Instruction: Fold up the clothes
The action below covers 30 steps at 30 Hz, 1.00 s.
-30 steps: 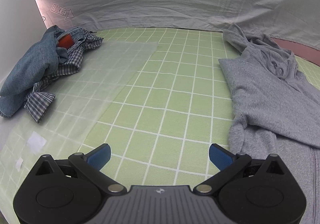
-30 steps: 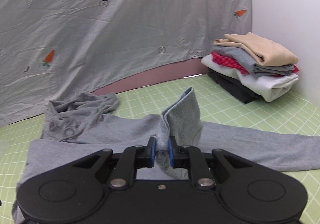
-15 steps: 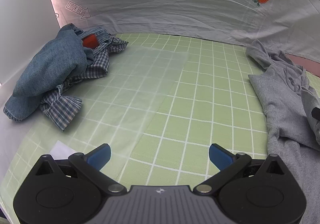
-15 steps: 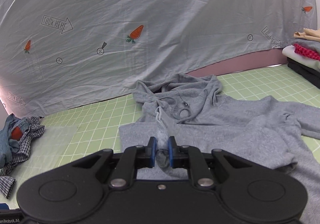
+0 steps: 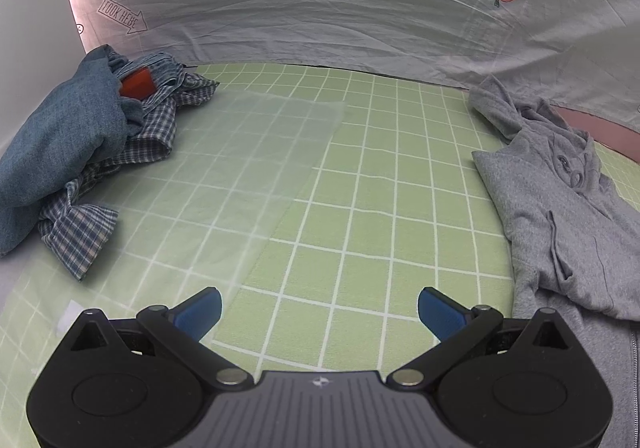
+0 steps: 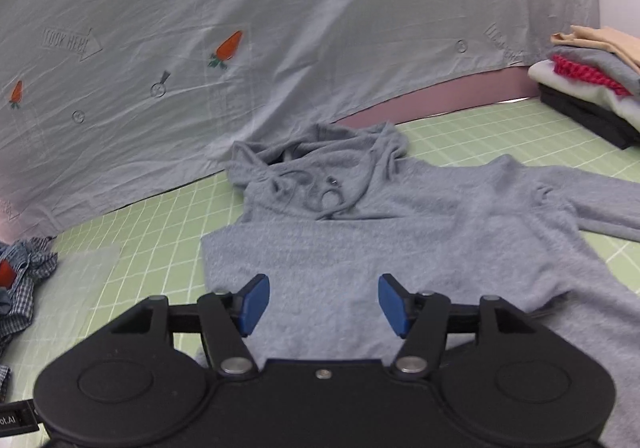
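Place: staged recording set, not a lived-in home.
Backdrop: printed sheet (image 6: 280, 28) hung behind.
Surface: green grid mat (image 5: 360, 208).
Stock: folded stack (image 6: 592, 80), unsorted pile (image 5: 80, 152).

grey hoodie (image 6: 400, 240), green gridded mat (image 5: 360, 208)

Wide open lane down the middle of the green grid mat (image 5: 360, 216): bare squares run from the left gripper (image 5: 318, 308), jaws spread with nothing between them, right up to the carrot-print sheet (image 5: 320, 20) that walls off the back. On the left, a heap of denim and checked clothes (image 5: 80, 152) blocks that corner, a clear plastic sheet (image 5: 256, 152) lying flat beside it. On the right, the grey hoodie (image 6: 400, 232) sprawls across the mat, its sleeve reaching toward the folded stack (image 6: 592, 88) in the far corner. The right gripper (image 6: 324, 302) has just opened above the hoodie, nothing pinched.
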### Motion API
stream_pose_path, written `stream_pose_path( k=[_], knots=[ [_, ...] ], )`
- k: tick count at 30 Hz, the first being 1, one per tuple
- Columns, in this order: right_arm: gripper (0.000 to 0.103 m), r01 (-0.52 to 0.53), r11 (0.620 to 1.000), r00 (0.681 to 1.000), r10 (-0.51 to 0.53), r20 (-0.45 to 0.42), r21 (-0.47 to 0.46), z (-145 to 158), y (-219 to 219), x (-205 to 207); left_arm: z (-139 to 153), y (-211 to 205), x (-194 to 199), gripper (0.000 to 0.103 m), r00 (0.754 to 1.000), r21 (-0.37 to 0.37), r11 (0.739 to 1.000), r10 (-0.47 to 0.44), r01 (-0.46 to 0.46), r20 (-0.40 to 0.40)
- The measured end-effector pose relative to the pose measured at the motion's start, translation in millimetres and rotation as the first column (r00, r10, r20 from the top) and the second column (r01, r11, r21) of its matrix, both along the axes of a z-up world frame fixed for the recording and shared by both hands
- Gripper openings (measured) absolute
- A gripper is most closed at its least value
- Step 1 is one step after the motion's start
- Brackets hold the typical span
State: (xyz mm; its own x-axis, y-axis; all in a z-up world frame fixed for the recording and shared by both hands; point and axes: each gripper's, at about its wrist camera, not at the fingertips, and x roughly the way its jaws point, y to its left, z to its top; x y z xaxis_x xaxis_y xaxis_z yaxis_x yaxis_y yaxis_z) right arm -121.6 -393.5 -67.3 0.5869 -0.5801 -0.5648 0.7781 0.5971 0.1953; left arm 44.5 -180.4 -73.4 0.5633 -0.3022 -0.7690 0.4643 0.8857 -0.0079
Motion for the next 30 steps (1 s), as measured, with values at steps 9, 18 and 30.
stream_pose_path(
  k=[9, 18, 30],
  knots=[
    [0.056, 0.19, 0.981, 0.972, -0.194, -0.13, -0.044, -22.9, -64.7, -53.8, 0.1, -62.7, -21.3, 0.103, 0.992, -0.034, 0.992, -0.126, 0.125, -0.014],
    [0.04, 0.157, 0.987, 0.973, -0.151, -0.172, 0.023, -47.7, -90.9, -73.1, 2.4, -135.9, -44.5, 0.085, 0.965, -0.069, 0.963, -0.26, 0.261, 0.02],
    [0.047, 0.132, 0.989, 0.984, -0.124, -0.132, 0.061, -49.8, -98.3, -83.6, -35.2, -190.6, -40.7, 0.026, 0.95, -0.053, 0.951, -0.307, 0.304, -0.063]
  ],
)
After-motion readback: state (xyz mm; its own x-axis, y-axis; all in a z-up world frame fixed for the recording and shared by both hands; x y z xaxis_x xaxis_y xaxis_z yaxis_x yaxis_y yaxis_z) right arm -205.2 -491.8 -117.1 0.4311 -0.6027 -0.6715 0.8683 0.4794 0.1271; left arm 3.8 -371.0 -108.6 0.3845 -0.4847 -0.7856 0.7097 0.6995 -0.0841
